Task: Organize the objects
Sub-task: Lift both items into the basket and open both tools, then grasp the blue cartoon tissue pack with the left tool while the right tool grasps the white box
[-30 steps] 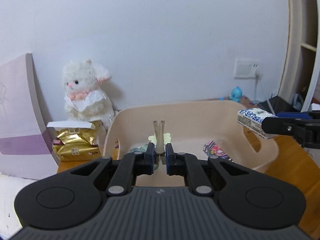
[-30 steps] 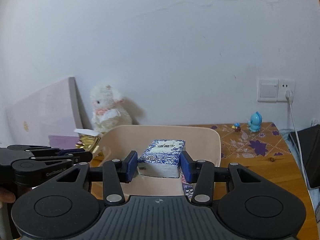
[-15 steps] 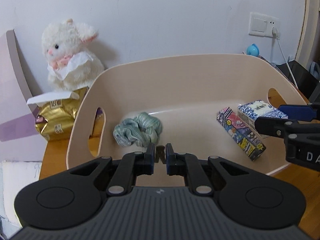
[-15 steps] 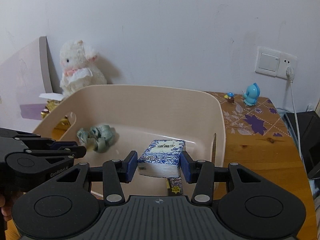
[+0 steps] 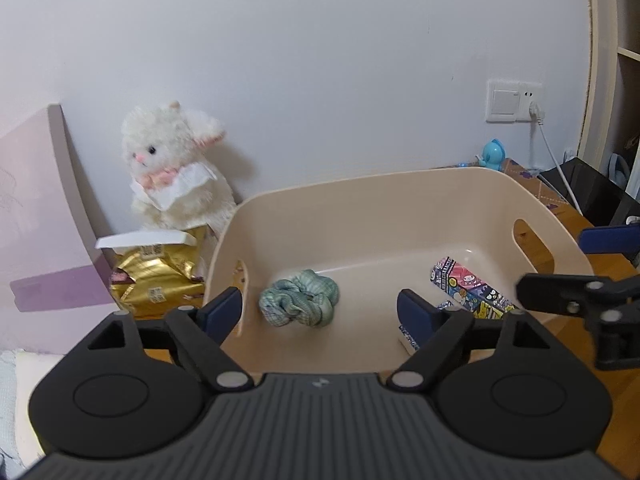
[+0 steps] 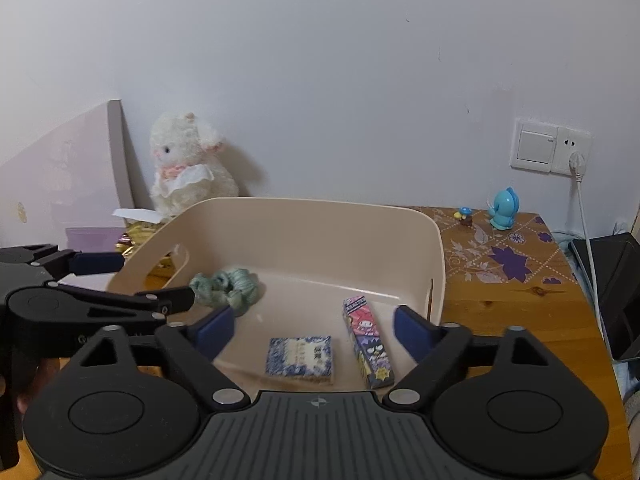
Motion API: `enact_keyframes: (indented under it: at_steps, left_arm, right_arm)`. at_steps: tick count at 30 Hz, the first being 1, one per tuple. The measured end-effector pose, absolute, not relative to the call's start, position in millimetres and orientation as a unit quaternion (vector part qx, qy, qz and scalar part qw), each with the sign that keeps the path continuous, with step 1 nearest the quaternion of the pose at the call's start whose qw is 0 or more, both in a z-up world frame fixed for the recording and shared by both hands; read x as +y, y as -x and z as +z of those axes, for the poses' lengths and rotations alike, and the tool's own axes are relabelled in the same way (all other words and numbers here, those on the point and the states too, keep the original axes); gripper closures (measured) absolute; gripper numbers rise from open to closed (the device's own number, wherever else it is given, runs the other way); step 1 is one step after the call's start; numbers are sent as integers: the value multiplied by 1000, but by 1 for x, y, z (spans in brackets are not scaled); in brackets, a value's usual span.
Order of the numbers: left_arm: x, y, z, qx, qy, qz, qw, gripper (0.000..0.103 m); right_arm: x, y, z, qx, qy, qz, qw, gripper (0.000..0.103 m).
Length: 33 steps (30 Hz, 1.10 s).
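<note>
A beige plastic bin (image 5: 360,200) (image 6: 320,216) stands on the wooden table. Inside lie a green scrunchie (image 5: 298,298) (image 6: 224,282), a colourful cartoon box (image 5: 472,288) (image 6: 366,340) and a blue-and-white tissue pack (image 6: 300,358), of which only a corner (image 5: 408,336) shows in the left wrist view. My left gripper (image 5: 320,312) is open and empty over the bin's near left side. My right gripper (image 6: 312,330) is open and empty above the tissue pack. Each gripper shows in the other's view.
A white plush lamb (image 5: 176,172) (image 6: 188,164) sits against the wall behind a gold foil bag (image 5: 156,276). A pink board (image 5: 36,208) leans at the left. A blue figurine (image 6: 505,208), wall socket (image 6: 552,146) with cable, and a black device (image 6: 616,280) are at the right.
My right gripper opened and let go of the tissue pack, which now lies on the bin floor. My left gripper opened too; what it held is out of sight. Both grippers pulled back.
</note>
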State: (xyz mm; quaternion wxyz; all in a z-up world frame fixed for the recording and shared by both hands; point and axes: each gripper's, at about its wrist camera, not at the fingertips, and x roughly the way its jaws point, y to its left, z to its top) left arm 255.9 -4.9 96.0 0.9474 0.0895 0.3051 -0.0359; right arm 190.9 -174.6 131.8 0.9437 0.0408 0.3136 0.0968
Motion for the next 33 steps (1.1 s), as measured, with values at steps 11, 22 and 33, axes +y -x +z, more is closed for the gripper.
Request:
enact_keyframes:
  at_steps: [11,22,33]
  left_arm:
    - [10,-204,92,286,-111,-49,950,13]
    - [21,-174,49,326,-127,-67,934,13]
    - [23,-170,9,375,-127,-99,913,13]
  right_arm:
    - [-173,-138,123,342,-19,107,933,2]
    - [-167,-108,78,397,1,108,911,2]
    - [-153,-103,43,443,13,116,889,6]
